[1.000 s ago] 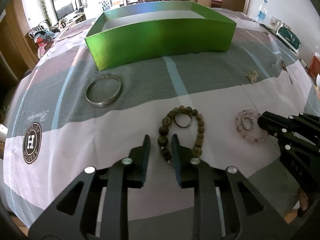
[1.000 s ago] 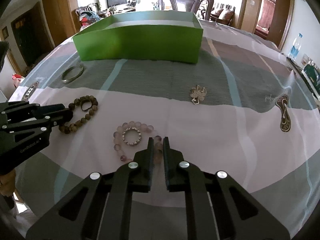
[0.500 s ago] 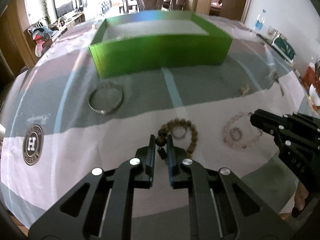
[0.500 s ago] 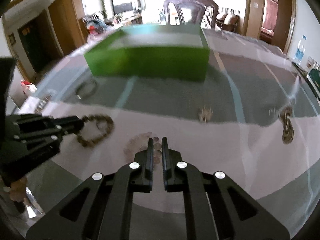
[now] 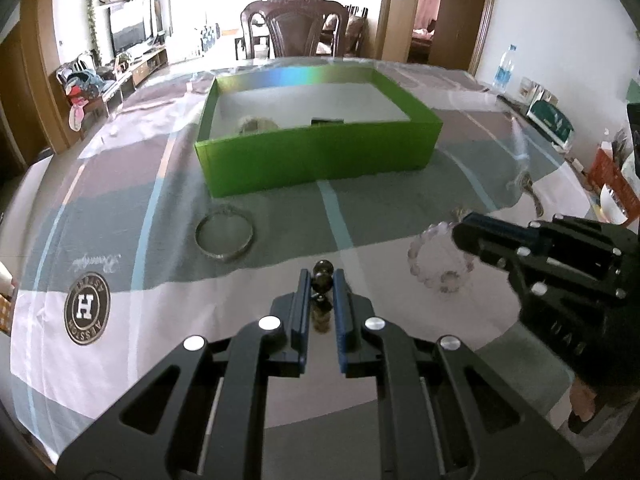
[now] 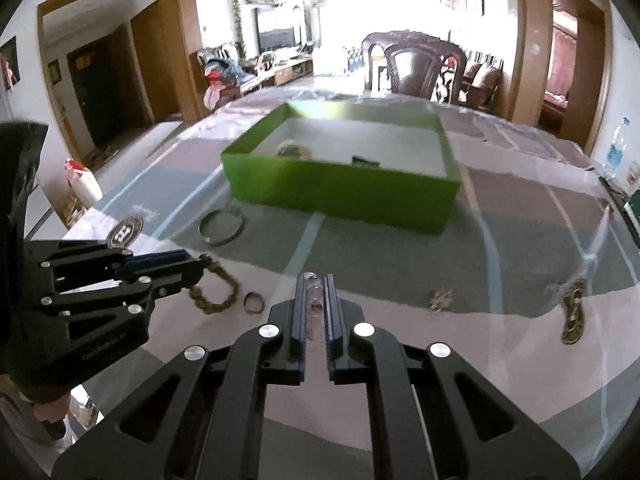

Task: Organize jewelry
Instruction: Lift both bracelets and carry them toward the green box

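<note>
My left gripper [image 5: 321,280] is shut on a brown wooden bead bracelet [image 5: 322,276] and holds it above the cloth; in the right wrist view the bracelet [image 6: 216,292] hangs from the left gripper [image 6: 198,266]. My right gripper [image 6: 315,286] is shut on a pale pink bead bracelet [image 6: 313,288], which hangs from the right gripper [image 5: 460,236] in the left wrist view [image 5: 436,264]. The green box [image 5: 316,152] stands ahead, with some items inside. A silver bangle [image 5: 225,235] lies before it.
A small dark ring [image 6: 254,302] lies on the cloth under the brown bracelet. A small gold brooch [image 6: 440,298] and a printed emblem [image 6: 572,312] are to the right. A chair [image 5: 296,28] stands behind the table. A water bottle [image 5: 504,68] is at the far right.
Both grippers have lifted off the cloth with their bracelets. The dark ring stayed on the table, and the small ring inside the pink bracelet is out of sight. The box interior is now in view.
</note>
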Available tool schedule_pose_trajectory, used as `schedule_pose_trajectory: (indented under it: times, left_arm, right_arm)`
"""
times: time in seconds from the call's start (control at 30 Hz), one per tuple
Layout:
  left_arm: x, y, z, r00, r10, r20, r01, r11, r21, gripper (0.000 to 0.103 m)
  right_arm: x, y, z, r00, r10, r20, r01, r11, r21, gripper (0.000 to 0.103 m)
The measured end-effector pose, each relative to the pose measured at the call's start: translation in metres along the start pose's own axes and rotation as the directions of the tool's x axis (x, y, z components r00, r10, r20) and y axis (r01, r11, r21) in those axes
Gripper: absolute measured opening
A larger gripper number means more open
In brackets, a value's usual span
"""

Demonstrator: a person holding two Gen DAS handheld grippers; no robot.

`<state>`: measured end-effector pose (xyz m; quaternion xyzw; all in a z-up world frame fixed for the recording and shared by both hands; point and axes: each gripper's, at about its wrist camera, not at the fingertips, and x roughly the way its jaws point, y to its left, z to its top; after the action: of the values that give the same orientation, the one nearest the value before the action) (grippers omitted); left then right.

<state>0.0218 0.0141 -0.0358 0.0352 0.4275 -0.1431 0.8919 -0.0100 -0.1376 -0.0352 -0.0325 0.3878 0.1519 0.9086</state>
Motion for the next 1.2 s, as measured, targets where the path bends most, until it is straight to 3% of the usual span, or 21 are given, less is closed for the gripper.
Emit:
schedule_pose_trajectory:
  times: [0.23,0.4,1.2]
  left_arm:
    - [0.022,0.002,-0.016,0.998,0.021,-0.063,-0.024,0.999,-0.043,0.011]
    - [0.023,0.005,-0.024,0.996,0.076,-0.051,-0.078,0.996,-0.045,0.011]
    - [0.013,0.017,-0.027,0.996,0.083,-0.019,-0.084,0.995,-0.046,0.011]
  right_arm:
    - [0.016,0.007,-0.011,0.998,0.023,-0.064,-0.024,1.000,-0.009,0.008]
    - [0.021,0.008,-0.010,0.996,0.025,-0.086,-0.027,0.999,-0.020,0.008]
    - [0.022,0.008,-0.017,0.994,-0.007,-0.108,0.009,1.000,0.016,0.008]
